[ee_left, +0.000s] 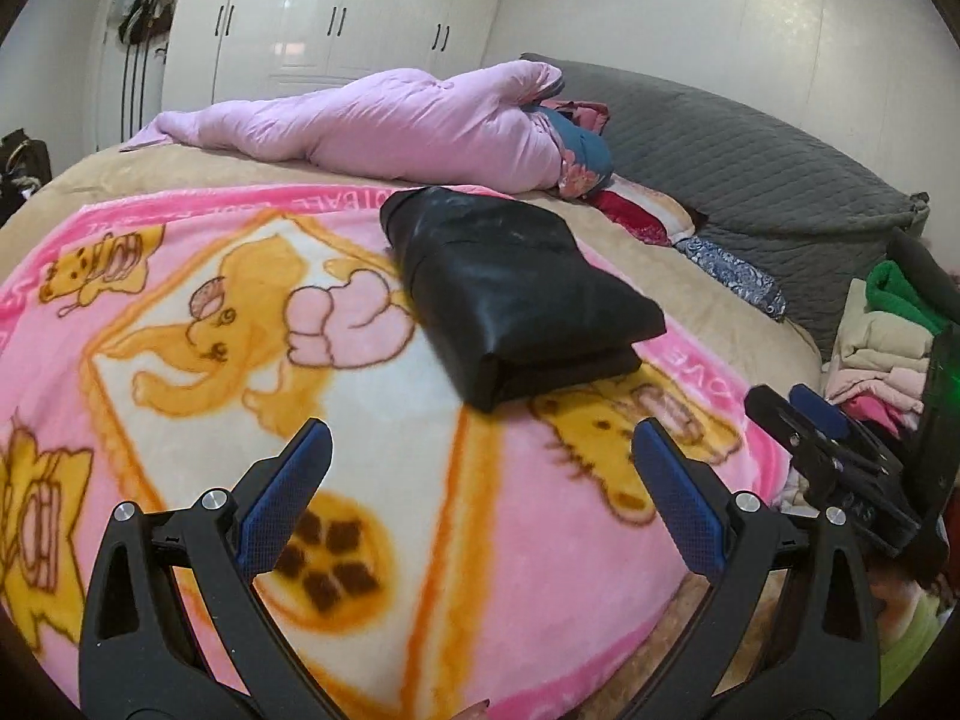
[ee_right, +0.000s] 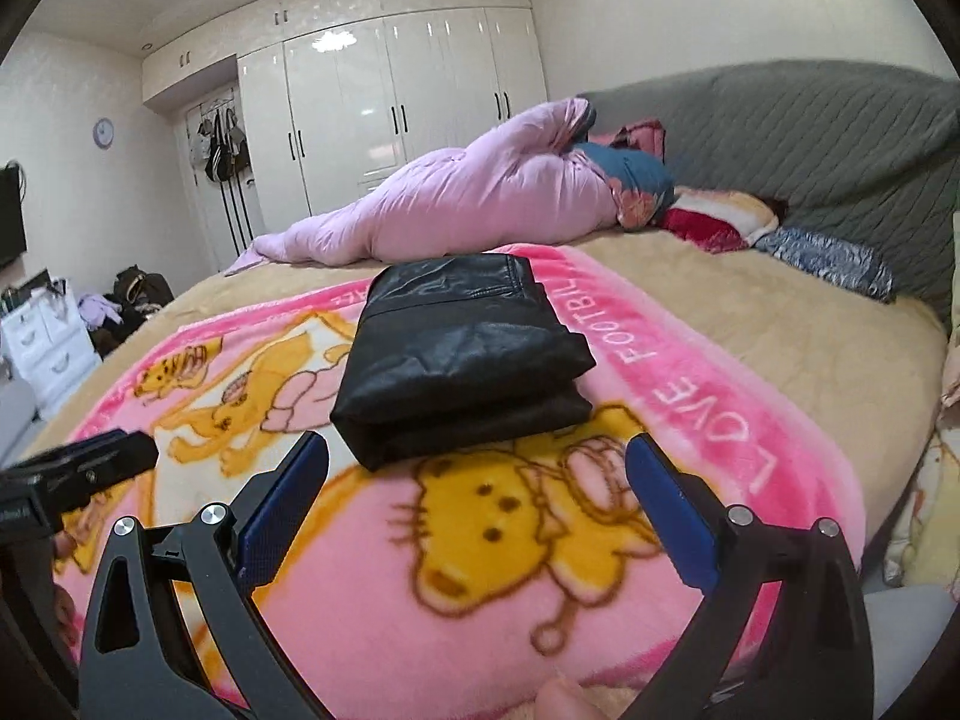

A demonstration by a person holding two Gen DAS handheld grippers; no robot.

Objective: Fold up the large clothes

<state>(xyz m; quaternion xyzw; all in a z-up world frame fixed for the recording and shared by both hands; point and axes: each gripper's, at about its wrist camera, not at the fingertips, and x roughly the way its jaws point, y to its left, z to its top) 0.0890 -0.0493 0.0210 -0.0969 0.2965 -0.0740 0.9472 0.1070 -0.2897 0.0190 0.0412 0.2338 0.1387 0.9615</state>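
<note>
Both tools hover empty, jaws spread wide: the left tool (ee_left: 480, 456) and right tool (ee_right: 477, 468) sit just short of the folded black garment (ee_right: 462, 354). It lies on the fuzzy pink blanket (ee_right: 480, 588), glossy, leather-like, probably slippery and fairly heavy; grip the thick folded near edge. Beyond the garment lies a puffy lilac quilt (ee_right: 480, 198).

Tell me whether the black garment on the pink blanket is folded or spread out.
Folded: the black garment is a compact rectangular bundle with stacked layers showing at its near edge, lying on the pink blanket.
</note>
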